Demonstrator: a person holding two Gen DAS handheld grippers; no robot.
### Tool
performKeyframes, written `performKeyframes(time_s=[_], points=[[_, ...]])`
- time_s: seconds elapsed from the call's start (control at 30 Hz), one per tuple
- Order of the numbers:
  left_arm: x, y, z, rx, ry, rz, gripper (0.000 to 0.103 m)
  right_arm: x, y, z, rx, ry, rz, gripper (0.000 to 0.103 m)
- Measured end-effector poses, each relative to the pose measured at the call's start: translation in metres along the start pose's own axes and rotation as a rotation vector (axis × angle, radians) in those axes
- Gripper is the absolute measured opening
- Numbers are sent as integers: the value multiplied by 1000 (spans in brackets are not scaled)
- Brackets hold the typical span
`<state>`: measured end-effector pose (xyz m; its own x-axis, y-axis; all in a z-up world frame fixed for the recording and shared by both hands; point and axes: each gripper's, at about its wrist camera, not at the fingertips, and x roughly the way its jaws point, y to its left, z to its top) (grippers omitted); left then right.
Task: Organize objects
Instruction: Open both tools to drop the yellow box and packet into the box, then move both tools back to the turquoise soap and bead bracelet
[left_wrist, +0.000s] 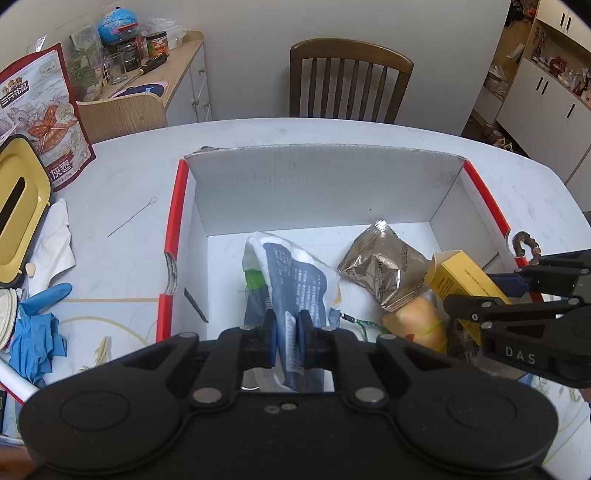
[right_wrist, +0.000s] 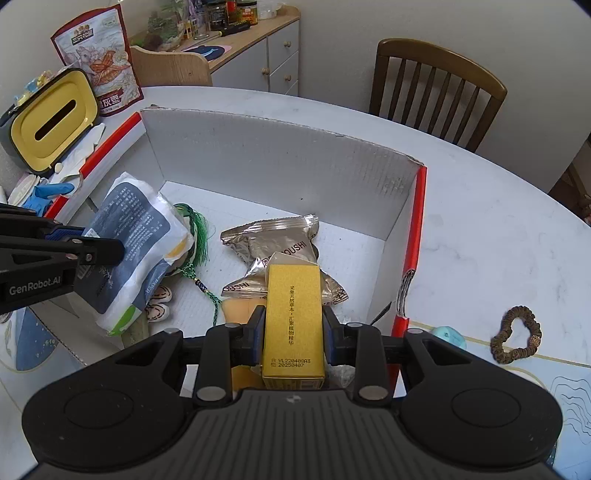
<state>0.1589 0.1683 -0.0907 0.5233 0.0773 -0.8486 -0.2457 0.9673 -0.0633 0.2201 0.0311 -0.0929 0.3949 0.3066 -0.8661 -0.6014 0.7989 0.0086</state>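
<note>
1. Left wrist view: the left gripper (left_wrist: 287, 334) has its jaws clamped on a blue-and-white tissue pack (left_wrist: 295, 280), which hangs over the near part of the white cardboard box (left_wrist: 321, 188) with red edges.
2. Inside the box, to the right of the tissue pack, lies a silvery snack packet (left_wrist: 384, 267); further right, the yellow carton (left_wrist: 467, 278) is partly hidden by the right gripper (left_wrist: 491, 291) reaching in from the box's right side.
3. Left of the box on the white table (left_wrist: 122, 184) lie blue gloves (left_wrist: 35, 332) and a yellow-topped tissue dispenser (left_wrist: 18, 206).
4. Right wrist view: the right gripper (right_wrist: 293, 332) has its jaws closed against both sides of the yellow carton (right_wrist: 293, 317), held lengthwise above the near right part of the box (right_wrist: 280, 155).
5. Just beyond the carton sits the snack packet (right_wrist: 273, 240); to its left the tissue pack (right_wrist: 136, 243) is gripped by the left gripper (right_wrist: 85, 242) at the box's left wall.
6. Outside the box's right wall, a brown scrunchie (right_wrist: 517, 334) lies on the table (right_wrist: 498, 229).
</note>
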Motion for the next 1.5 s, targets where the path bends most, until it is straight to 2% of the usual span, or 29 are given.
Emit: performKeyframes(time_s=[0.07, 0.13, 0.4, 0.47, 0.53, 0.57, 0.9, 1.0, 1.1, 1.2, 1.3, 1.4, 1.5], points=[[0, 0, 0, -1, 4, 1, 11, -2, 0, -1, -4, -5, 2, 30], [1, 1, 1, -9, 12, -5, 18, -3, 1, -1, -19, -5, 5, 30], [-2, 5, -2, -50, 25, -18, 25, -21, 5, -2, -64, -41, 22, 30], [-5, 4, -2, -52, 22, -16, 29, -26, 6, -2, -71, -52, 28, 34], [-9, 3, -3, -51, 15, -16, 32, -33, 7, -4, -78, -69, 34, 51], [-11, 2, -3, -51, 12, -15, 32, -37, 7, -4, -81, -79, 37, 53], [-37, -12, -6, -29, -38, -7, 45, -69, 11, -14, -110, -128, 66, 53], [-44, -18, -6, -20, -56, -6, 53, -81, 8, -17, -115, -146, 75, 53], [-52, -26, -6, -1, -75, -7, 56, -92, 5, -20, -119, -166, 81, 56], [-61, -36, -8, 15, -94, -7, 65, -103, -1, -25, -119, -183, 89, 57], [-69, -47, -8, 32, -113, -6, 67, -113, -9, -31, -118, -197, 98, 62], [-76, -59, -9, 38, -125, -13, 74, -122, -20, -37, -116, -209, 108, 63], [-80, -71, -11, 50, -135, -15, 77, -130, -32, -43, -105, -218, 115, 69]])
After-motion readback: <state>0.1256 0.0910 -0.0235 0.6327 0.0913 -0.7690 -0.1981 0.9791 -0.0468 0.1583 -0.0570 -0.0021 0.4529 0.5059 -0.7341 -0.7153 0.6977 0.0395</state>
